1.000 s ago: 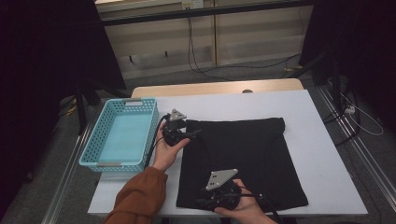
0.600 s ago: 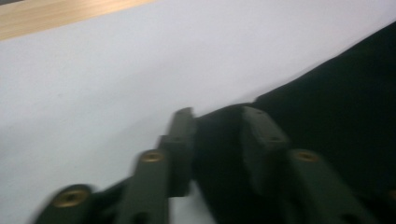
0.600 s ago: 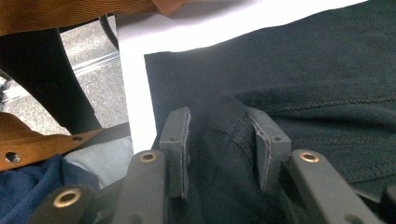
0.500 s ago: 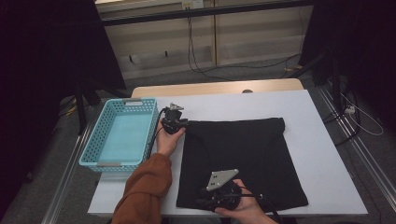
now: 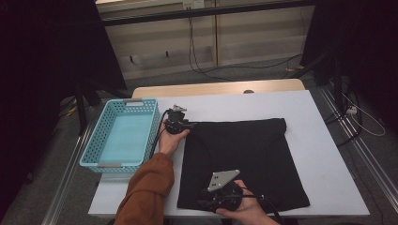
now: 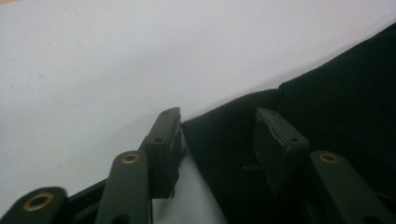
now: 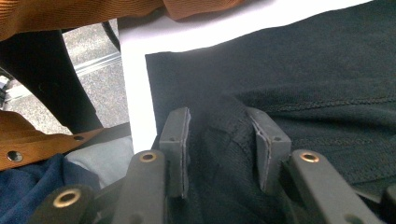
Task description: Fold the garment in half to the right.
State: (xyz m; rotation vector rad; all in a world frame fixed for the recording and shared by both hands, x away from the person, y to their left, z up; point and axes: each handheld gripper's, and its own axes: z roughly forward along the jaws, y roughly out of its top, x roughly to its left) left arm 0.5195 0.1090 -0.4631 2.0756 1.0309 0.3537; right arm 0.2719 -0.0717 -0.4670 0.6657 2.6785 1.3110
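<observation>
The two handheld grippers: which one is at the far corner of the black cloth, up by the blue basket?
The left gripper, at the black cloth's far-left corner beside the blue basket. The right gripper works the near edge, closest to the person.

High view looks down from above — both gripper views sit close on the black cloth (image 5: 244, 159).

A black, squarish fabric cloth (image 5: 241, 161) lies spread flat on the white table, its near-left part slightly bunched.

light blue basket (image 5: 121, 139) at the left table edge, white table (image 5: 324, 154), floor cables (image 5: 206, 70)
</observation>
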